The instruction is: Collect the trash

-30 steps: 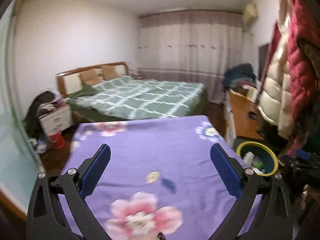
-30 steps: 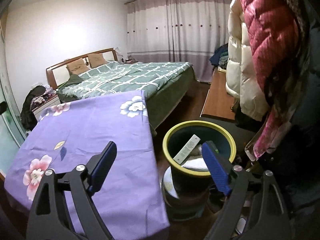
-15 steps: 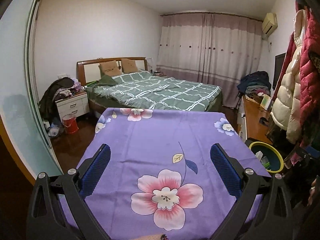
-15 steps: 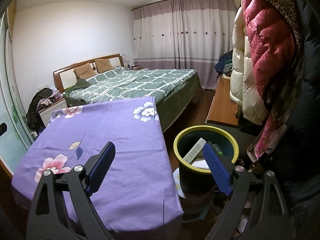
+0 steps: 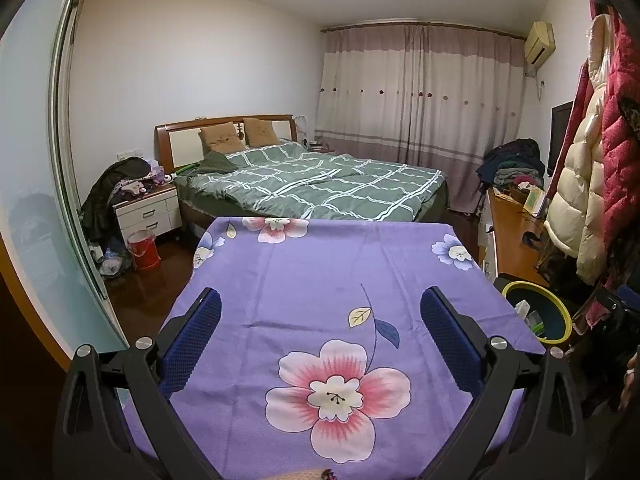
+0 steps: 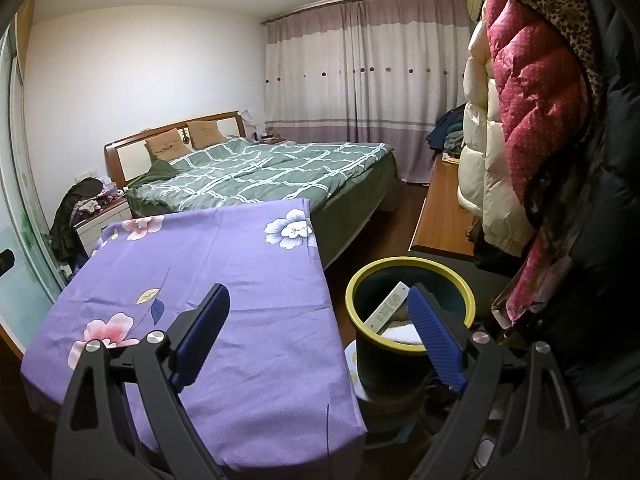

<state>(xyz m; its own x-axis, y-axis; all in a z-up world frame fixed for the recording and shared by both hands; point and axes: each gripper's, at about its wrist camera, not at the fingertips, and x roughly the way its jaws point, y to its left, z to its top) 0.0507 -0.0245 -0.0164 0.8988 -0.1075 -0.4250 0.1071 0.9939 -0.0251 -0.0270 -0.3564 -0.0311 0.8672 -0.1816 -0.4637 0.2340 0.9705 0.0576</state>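
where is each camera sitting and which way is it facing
Left wrist: on the left tongs, looking over the purple tablecloth toward the bed; both blue fingers spread open.
Right wrist: on the right tongs, facing the table's right edge and the yellow-rimmed bin; fingers open, holding nothing.
Shared: tablecloth, bed, curtains, bin, hanging coats.
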